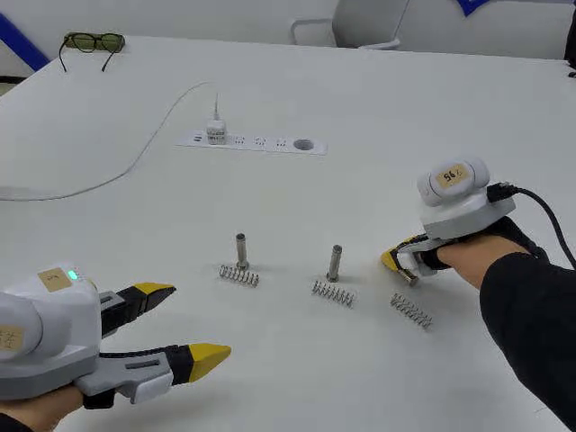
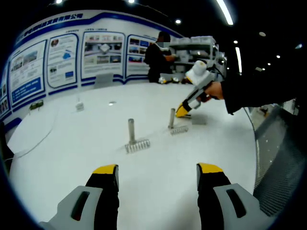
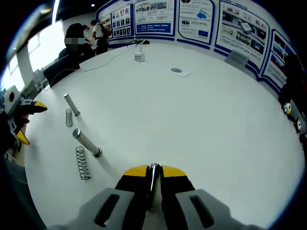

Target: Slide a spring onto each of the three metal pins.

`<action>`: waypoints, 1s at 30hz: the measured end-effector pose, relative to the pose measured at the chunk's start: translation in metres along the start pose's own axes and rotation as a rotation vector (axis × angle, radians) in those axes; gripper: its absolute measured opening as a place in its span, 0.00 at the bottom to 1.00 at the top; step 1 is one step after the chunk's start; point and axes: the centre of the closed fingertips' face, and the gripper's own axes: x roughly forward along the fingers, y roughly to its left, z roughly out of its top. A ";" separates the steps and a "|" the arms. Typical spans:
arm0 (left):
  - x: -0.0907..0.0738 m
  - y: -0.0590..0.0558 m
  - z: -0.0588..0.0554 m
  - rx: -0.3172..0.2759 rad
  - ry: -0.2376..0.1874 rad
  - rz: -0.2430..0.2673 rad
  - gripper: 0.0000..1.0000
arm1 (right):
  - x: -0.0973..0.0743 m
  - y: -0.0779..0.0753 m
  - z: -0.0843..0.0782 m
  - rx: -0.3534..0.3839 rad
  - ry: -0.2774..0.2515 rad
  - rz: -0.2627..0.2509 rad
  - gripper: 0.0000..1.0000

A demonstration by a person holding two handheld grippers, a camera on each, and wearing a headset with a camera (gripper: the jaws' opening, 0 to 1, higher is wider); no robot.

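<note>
Two metal pins stand upright on the white table, one on the left (image 1: 241, 250) and one in the middle (image 1: 335, 262). A spring lies flat by each: the left spring (image 1: 238, 275) and the middle spring (image 1: 333, 292). A third spring (image 1: 411, 310) lies further right. My right gripper (image 1: 399, 263) sits low over the table just above that spring, shut on a third pin (image 3: 153, 181) that shows between its yellow tips. My left gripper (image 1: 193, 321) hovers open at the near left with nothing in it; the two standing pins (image 2: 131, 131) (image 2: 171, 118) are ahead of it.
A white power strip (image 1: 252, 142) with a plugged charger and a cable lies at mid table. Dark glasses (image 1: 93, 40) rest at the far left corner. A chair (image 1: 360, 27) stands behind the table. A person (image 2: 158, 55) stands in the background.
</note>
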 end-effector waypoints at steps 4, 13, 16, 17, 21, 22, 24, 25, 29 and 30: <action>0.000 0.001 -0.001 -0.004 0.000 0.002 0.67 | -0.001 0.001 0.001 0.012 0.004 0.008 0.10; 0.002 0.000 -0.001 -0.008 0.002 -0.001 0.66 | -0.001 0.002 -0.001 0.014 0.038 -0.007 0.09; 0.002 -0.001 -0.001 -0.008 0.000 -0.002 0.66 | -0.002 0.002 -0.001 0.020 0.031 -0.009 0.09; 0.003 -0.001 0.000 -0.007 0.000 -0.003 0.66 | -0.002 0.001 -0.001 0.035 0.027 -0.008 0.08; 0.001 -0.002 0.004 0.002 -0.008 -0.005 0.66 | -0.007 0.001 -0.004 0.029 0.025 -0.015 0.09; 0.001 -0.001 0.005 0.002 -0.012 -0.003 0.66 | -0.009 0.002 -0.004 0.031 0.019 -0.014 0.09; 0.000 0.001 0.006 0.001 -0.016 0.002 0.66 | -0.014 0.003 -0.001 0.032 0.001 -0.017 0.09; -0.001 0.001 0.007 0.000 -0.017 0.003 0.66 | -0.017 0.004 0.000 0.029 -0.005 -0.017 0.09; -0.001 -0.001 0.009 0.006 -0.020 0.001 0.66 | -0.027 0.005 0.006 0.016 -0.032 -0.019 0.09; -0.001 -0.002 0.010 0.008 -0.020 0.000 0.66 | -0.029 0.005 0.006 0.017 -0.038 -0.019 0.09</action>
